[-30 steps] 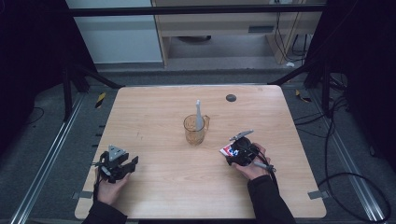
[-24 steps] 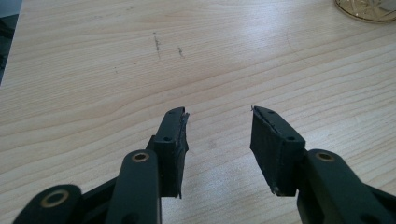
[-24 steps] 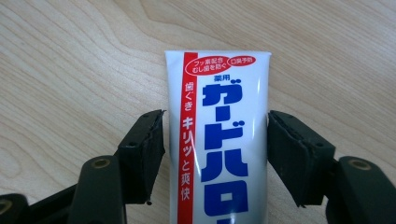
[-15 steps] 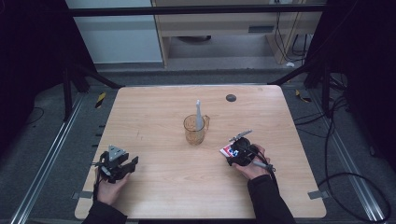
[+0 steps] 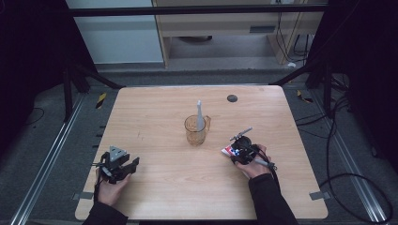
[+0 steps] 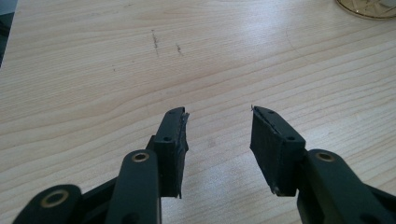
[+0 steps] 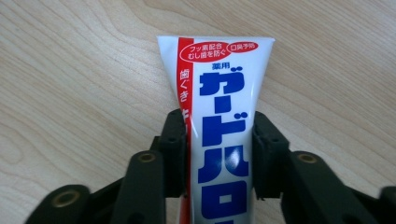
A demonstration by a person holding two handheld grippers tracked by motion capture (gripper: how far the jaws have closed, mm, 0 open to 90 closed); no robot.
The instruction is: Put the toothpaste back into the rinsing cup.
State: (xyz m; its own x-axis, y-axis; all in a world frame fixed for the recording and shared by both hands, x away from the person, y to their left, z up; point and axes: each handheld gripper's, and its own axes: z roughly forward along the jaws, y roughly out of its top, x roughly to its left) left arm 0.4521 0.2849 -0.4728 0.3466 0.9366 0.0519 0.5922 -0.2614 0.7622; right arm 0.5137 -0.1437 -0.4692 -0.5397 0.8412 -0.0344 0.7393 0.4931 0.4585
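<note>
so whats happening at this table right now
A person sits at a wooden table with a gripper in each hand. The right gripper has just been closing its jaws around a white toothpaste tube that lies flat on the table, and the pads now sit against the tube's sides. The left gripper rests near the table's front left with nothing between its jaws. In the middle stands a clear amber cup with a toothbrush upright in it.
</note>
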